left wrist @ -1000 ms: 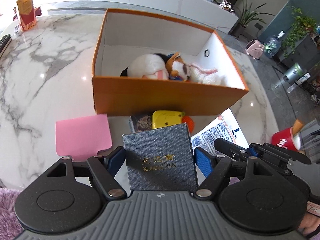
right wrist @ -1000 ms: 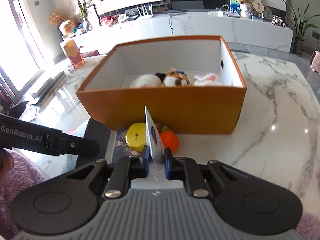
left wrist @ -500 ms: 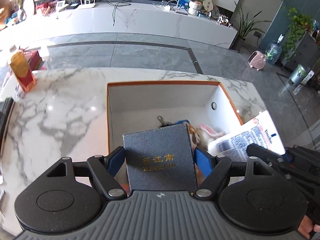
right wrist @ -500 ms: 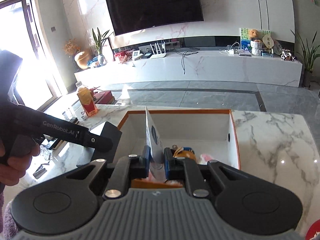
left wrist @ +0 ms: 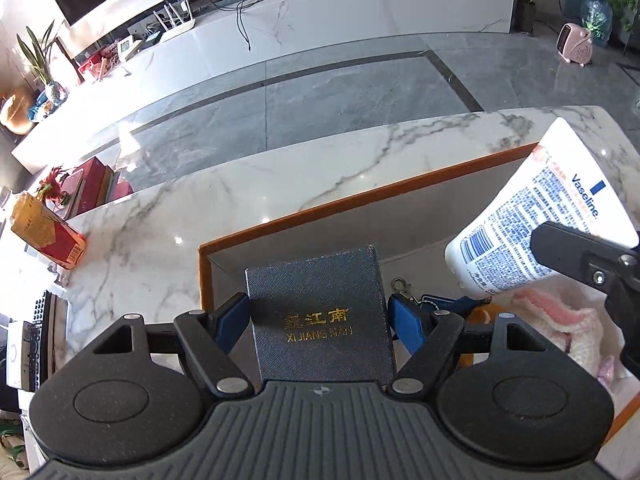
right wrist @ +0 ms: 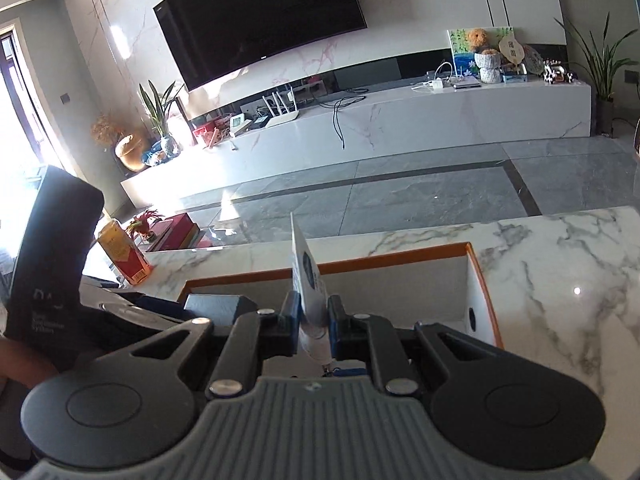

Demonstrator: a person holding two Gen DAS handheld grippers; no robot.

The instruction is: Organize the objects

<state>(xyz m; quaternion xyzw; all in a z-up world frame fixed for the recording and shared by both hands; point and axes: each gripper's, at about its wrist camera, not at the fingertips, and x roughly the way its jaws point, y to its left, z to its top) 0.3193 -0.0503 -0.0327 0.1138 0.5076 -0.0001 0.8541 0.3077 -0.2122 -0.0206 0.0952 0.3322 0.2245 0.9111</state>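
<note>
Left edge, left wrist view: red-and-yellow carton [left wrist: 46,230] lying on the white marble table [left wrist: 160,216], well apart from the box; a dark keyboard edge [left wrist: 38,320] at the frame border below it

Centre-left: left gripper [left wrist: 318,312], blue pads set wide and pressed on both sides of a dark blue gift box [left wrist: 320,312] with gold lettering "XI JIANG NAN"; the gift box hangs over the left end of the orange storage box [left wrist: 320,210] (orange rim, pale inner walls)

Centre, inside the storage box: a metal clasp and blue key tags [left wrist: 424,300] beside the left gripper's right finger, with a patch of orange just under them (too hidden to identify)

Right, inside the storage box: a pink-and-white knitted toy [left wrist: 560,320] on the floor of the box

Far right: white Vaseline tube [left wrist: 560,208], printed back facing the camera, held tilted above the storage box's right part; the right gripper [right wrist: 314,312] pinches its flat end, jaws nearly together on the thin crimp (seen edge-on in the right wrist view, the tube [right wrist: 306,276] rises upright between the blue pads)

Right wrist view, left side: the left gripper's black handle [right wrist: 52,260] with a hand [right wrist: 20,364] below it

Background: television, long white console, potted plants
</note>
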